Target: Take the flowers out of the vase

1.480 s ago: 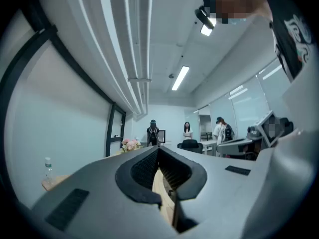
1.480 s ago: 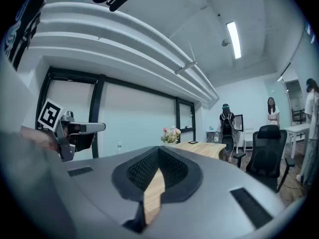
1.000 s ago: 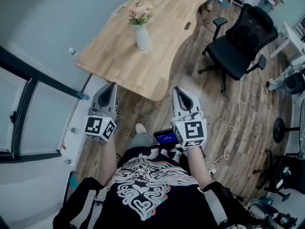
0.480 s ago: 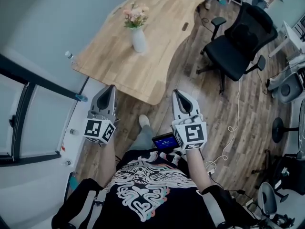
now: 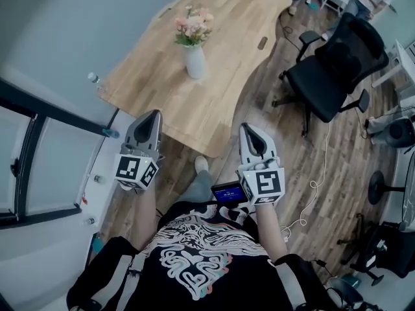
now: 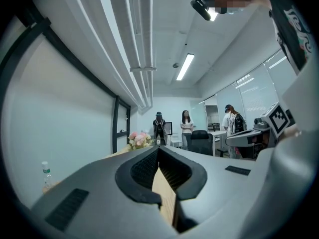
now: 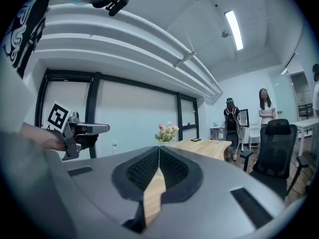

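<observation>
Pale wooden desk [image 5: 162, 89], curved edge, on a wood-plank floor [image 5: 285, 141]; black office chair [image 5: 331, 70] beside it. Smooth white vase [image 5: 195, 63] stands mid-desk with pink flowers [image 5: 192, 26] in it, well apart from both grippers. Left gripper [image 5: 154, 113] and right gripper [image 5: 248, 128] - grey tapered jaws pressed together, nothing between.

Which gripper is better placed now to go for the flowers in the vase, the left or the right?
Left, by a little. In the head view the left gripper is at the table's near edge, nearer the flowers; the right gripper is over the floor past the corner. Both are shut.
</observation>
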The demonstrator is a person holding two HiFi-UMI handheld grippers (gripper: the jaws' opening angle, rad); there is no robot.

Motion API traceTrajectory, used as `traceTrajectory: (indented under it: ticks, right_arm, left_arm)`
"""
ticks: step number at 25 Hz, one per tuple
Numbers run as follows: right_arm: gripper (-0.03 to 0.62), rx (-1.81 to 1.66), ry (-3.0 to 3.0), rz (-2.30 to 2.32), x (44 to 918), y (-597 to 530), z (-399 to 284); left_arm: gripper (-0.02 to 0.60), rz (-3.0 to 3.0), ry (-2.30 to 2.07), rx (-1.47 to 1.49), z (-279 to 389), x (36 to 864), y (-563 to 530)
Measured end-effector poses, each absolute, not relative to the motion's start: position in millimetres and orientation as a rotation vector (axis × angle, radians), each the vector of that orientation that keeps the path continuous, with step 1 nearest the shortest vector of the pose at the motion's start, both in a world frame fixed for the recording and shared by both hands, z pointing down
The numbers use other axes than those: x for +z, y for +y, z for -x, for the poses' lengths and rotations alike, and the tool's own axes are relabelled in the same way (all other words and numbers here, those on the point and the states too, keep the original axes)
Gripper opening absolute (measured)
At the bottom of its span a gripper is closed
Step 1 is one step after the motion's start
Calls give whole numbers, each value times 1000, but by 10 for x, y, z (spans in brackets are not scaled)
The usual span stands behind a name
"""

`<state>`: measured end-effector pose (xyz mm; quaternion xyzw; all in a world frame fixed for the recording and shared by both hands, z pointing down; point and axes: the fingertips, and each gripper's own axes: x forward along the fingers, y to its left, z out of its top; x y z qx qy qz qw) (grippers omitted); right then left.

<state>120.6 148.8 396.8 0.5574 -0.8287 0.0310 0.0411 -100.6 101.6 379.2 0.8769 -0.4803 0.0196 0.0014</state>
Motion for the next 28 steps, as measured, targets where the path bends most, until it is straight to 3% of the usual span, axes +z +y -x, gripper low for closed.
traceTrajectory:
  ticks: [14, 28]
  right_arm:
    - [6, 13, -2442, -1752, 3960, -2, -1078]
    - [5, -1, -2459, -1654, 3900, -718, -814]
  left_arm:
    - [3, -2808, -1399, 64, 1069, 3815, -607]
    - [3, -2767, -1354, 26, 1057, 3958, -1353]
